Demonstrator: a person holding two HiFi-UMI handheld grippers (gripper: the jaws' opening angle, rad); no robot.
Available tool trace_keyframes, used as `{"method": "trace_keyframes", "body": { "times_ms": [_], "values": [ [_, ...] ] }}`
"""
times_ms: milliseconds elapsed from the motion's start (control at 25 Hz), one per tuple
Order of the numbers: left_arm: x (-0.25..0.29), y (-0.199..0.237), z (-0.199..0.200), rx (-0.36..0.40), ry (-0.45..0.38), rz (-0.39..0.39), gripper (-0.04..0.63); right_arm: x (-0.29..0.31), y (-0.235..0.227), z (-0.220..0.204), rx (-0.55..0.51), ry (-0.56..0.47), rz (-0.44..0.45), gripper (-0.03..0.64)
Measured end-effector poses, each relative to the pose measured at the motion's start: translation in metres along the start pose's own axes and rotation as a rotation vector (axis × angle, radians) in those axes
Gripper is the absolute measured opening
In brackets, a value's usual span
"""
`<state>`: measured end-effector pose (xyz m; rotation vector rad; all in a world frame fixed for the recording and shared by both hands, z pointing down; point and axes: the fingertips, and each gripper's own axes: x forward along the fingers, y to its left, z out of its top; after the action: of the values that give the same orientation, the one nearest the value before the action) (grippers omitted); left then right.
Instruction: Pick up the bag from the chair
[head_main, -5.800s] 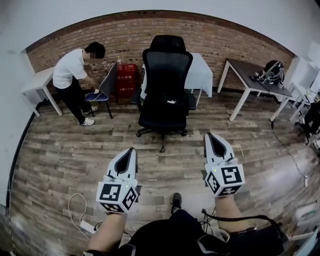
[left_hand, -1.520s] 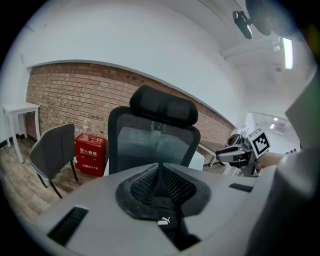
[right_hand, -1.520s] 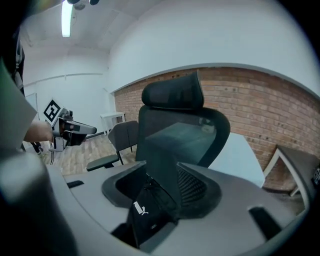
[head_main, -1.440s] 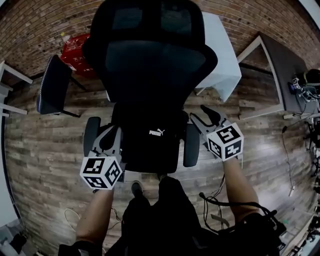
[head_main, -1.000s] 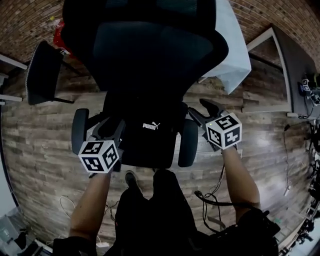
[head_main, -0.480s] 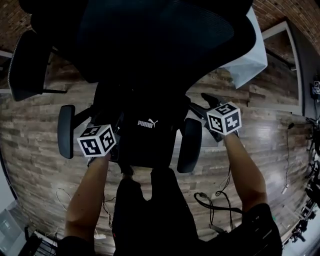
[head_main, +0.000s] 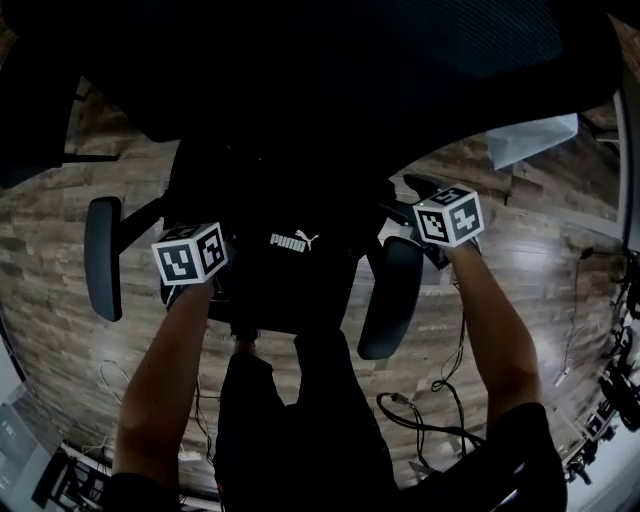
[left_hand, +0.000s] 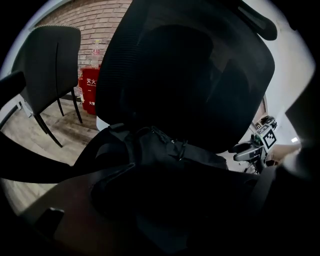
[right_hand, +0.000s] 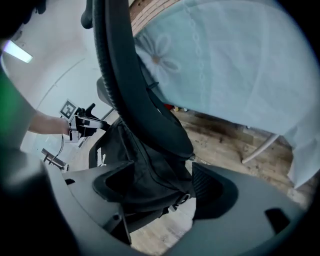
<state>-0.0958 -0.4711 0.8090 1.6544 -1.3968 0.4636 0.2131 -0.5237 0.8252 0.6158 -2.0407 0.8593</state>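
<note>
Bag (head_main: 300, 275); left gripper (left_hand: 165, 182), right gripper (right_hand: 163, 175) down-tilted

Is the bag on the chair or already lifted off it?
On the chair. The black bag lies between the armrests and leans against the backrest; nothing shows it raised.

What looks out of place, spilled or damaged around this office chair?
Nothing really stands out. The black bag rests on the seat of the office chair, against its backrest, with nothing spilled. Only loose cables trailing over the wood floor look untidy.
</note>
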Motion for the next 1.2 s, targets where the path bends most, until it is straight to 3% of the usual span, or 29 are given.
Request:
{"method": "trace_keyframes", "body": {
  "times_ms": [560, 800, 960, 1200],
  "values": [
    [0.042, 0.015, -0.016, 0.028, 0.06, 0.0, 0.35, 0.062, -0.015, -0.033, -0.053, 0.137, 0.101, 0.417],
    [0.049, 0.01, -0.018, 0.036, 0.087, -0.049, 0.35, 0.069, -0.016, -0.042, -0.042, 0.148, 0.165, 0.419],
    [0.054, 0.012, -0.017, 0.112, 0.106, -0.016, 0.364, 0.074, -0.014, -0.041, -0.026, 0.141, 0.215, 0.419],
    [0.061, 0.008, -0.016, 0.05, 0.086, -0.1, 0.303, 0.08, -0.01, -0.04, 0.007, 0.14, 0.284, 0.397]
  ]
}}
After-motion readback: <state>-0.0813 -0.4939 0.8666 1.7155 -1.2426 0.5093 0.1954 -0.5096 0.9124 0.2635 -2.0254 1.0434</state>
